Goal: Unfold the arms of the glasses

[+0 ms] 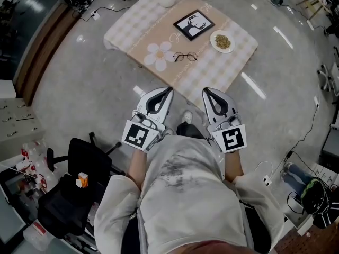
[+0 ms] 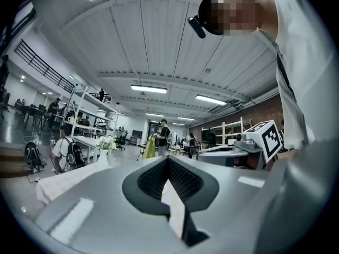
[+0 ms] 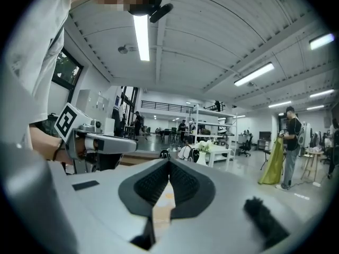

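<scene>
First, head view, glasses: they are laid on the checked cloth of the low table, near its front edge. They lie at 12 o'clock from both grippers and well apart from them, and nothing is touched.
Head view, look of the glasses: a thin dark frame with two round lenses side by side is seen. No arm is seen sticking out, so the arms are judged folded, though they are too small to be made out.
Head view, neighbours: a flower-shaped mat is set just beside the glasses at 9 o'clock. A framed deer picture is placed at 12 o'clock and a small plate at 2 o'clock.
Head view, left gripper and right gripper: they are held side by side before the body, noses aimed at 12 o'clock toward the table. This is judged an approach stance, one gripper for each side of the frame.
Left gripper view, left gripper: its jaws are pressed together tip to tip, with nothing between them. The right gripper is seen at 3 o'clock.
Right gripper view, right gripper: its jaws are likewise closed on nothing. The left gripper is seen at 9 o'clock.
Stage: the unfolding is judged not yet begun. The jaws are expected to need parting before any arm can be taken.
</scene>
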`<state>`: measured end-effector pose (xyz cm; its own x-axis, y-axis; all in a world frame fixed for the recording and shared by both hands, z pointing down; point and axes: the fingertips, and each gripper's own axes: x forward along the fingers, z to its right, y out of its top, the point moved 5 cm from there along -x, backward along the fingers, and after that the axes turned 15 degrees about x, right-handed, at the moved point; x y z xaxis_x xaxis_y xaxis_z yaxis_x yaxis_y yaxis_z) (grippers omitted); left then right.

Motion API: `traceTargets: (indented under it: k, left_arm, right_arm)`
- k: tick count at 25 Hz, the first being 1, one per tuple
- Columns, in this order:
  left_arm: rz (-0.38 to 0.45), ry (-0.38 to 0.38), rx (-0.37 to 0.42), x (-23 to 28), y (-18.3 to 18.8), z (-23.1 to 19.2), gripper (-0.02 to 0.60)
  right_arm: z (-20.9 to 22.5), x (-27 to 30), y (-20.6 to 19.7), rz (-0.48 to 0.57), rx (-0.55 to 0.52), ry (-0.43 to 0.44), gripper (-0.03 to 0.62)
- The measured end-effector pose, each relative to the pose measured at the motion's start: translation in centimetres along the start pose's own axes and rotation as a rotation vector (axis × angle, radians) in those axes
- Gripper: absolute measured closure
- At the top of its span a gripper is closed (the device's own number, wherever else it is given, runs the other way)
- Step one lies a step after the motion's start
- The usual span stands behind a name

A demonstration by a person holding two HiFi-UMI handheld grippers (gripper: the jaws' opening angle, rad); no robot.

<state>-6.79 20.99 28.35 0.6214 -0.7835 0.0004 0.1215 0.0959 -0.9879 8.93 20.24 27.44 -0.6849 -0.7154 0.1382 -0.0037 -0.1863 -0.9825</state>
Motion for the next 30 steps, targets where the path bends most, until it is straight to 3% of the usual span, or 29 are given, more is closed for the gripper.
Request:
traceTargets:
  k: [14, 30]
  left_arm:
    - [-0.065, 0.004, 0.003, 5.0, -1.6, -0.4, 0.571]
    - [-0.138, -0.123, -0.011, 11.9, -7.3, -5.8, 0.571]
  right_arm:
    - [5.3, 1.5, -0.9, -0.029, 0.038, 0.049, 0.579]
    - [10.1, 7.5, -4.0, -0.131, 0.068, -0.054, 0.579]
